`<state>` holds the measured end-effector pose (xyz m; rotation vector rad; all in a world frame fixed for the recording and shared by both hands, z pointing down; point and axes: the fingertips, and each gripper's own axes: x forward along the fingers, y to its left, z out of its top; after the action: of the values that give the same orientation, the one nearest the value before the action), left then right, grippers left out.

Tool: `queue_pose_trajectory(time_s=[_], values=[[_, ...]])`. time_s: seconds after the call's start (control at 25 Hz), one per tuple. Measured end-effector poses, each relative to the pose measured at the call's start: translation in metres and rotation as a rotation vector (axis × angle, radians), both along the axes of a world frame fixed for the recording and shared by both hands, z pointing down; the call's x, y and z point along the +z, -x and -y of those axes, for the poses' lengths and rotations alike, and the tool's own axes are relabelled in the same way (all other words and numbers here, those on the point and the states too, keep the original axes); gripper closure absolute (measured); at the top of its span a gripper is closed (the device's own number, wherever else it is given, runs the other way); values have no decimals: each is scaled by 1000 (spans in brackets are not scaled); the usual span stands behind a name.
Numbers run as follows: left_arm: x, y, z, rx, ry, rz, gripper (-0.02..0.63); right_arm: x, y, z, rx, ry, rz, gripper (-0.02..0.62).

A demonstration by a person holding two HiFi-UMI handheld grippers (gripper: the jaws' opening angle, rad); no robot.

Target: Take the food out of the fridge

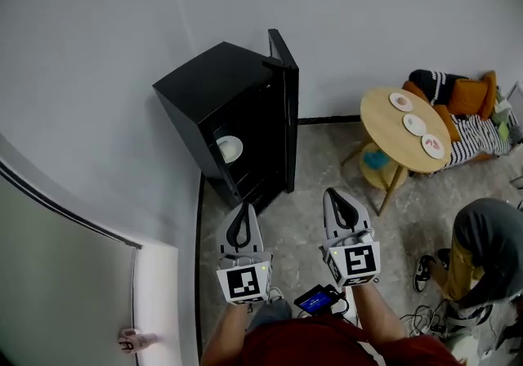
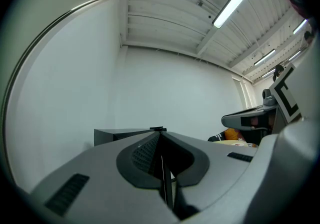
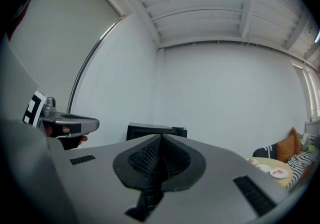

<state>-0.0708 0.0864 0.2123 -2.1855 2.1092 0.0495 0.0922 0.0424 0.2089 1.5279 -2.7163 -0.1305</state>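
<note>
Well, the fridge [image 1: 221, 87] stands with its door [image 1: 283, 103] swung wide, and a pale plate [image 1: 230, 148] sits on a shelf inside, close to the front edge of the opening. What lies on it is too small to tell. Over to the right, three plates [image 1: 414, 124] line the far right edge of the round table [image 1: 384, 123], with reddish bits on them. By the look of it the job is mostly done, with that one plate left to fetch.

Now the tools. The left gripper [image 1: 243, 209] is held low in front of the person, aimed at the fridge and well short of it. Its own view shows the jaws pressed together with nothing between them [image 2: 161, 143]. The right gripper [image 1: 332, 193] rides just beside it at the same height, likewise pointing forward, its jaws also closed on nothing [image 3: 160, 153]. Neither touches anything.
</note>
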Motion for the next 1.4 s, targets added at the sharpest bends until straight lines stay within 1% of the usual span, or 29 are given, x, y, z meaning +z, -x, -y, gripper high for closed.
queue_pose_trajectory(time_s=[0.08,0.2,0.24,0.28,0.4,0.44,0.52,0.6,0.72,0.76,0.88,0.96,1.16,1.28,1.4], values=[[-7,9,8,5,-30,-30,592,-2,10,7,6,0,2,572],[-4,24,18,15,17,29,592,-4,25,17,9,0,0,572],[-4,28,22,19,21,34,592,-4,30,20,9,-1,-2,572],[-5,32,26,21,13,26,592,-5,34,22,12,-2,-4,572],[-15,43,37,25,-47,-43,592,-8,45,29,23,-8,-5,572],[-16,46,41,30,-56,-53,592,-9,48,31,28,-10,-6,572],[-15,50,47,45,-53,-43,592,-8,51,35,41,-11,-10,572],[-14,51,54,63,-37,-24,592,-9,52,40,56,-11,-14,572],[-16,51,65,79,-55,-55,592,-9,52,46,75,-13,-17,572],[-15,51,69,86,-50,-49,592,-8,52,48,82,-13,-17,572],[-3,51,78,109,7,15,592,-4,50,56,97,-5,-18,572],[-1,50,87,116,16,24,592,-2,51,64,103,-1,-20,572],[1,48,114,105,-5,-8,592,6,49,91,98,5,-18,572],[-4,41,132,98,-42,-54,592,8,44,111,91,10,-8,572],[-5,33,153,92,-32,-46,592,6,39,133,79,7,-3,572]])
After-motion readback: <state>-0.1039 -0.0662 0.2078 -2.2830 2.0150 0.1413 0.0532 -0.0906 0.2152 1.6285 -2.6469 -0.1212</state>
